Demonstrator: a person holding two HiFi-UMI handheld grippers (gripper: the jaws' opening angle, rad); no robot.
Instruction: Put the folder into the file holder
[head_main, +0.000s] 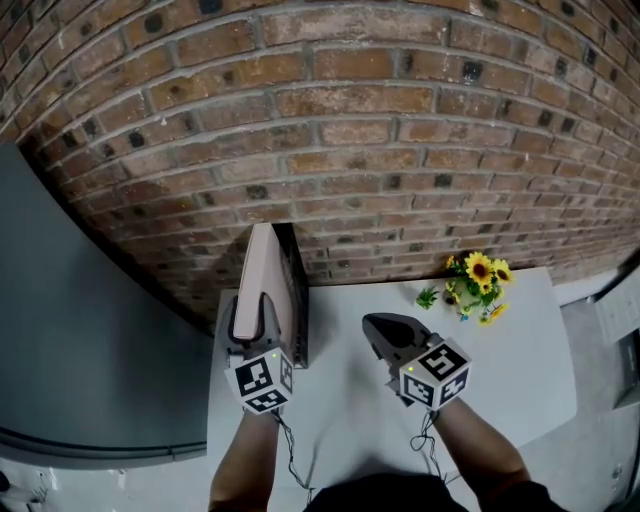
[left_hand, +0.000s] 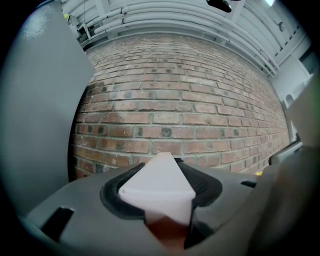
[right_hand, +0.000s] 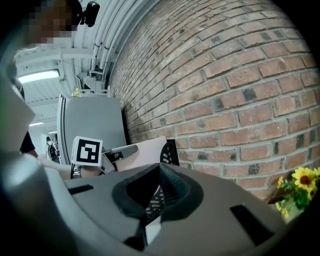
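Left gripper (head_main: 252, 312) jaws grasping pink folder (head_main: 265, 268), upright at file holder (head_main: 298, 310); keep it vertical, lower straight. Right gripper (head_main: 378, 328) jaws clenched, empty.

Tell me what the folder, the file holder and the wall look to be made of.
The folder: pale pink, matte, stiff flat sheet, probably card or plastic. The file holder: black with a perforated side, likely metal mesh, though plastic is possible. The wall: rough reddish bricks with grey mortar joints.
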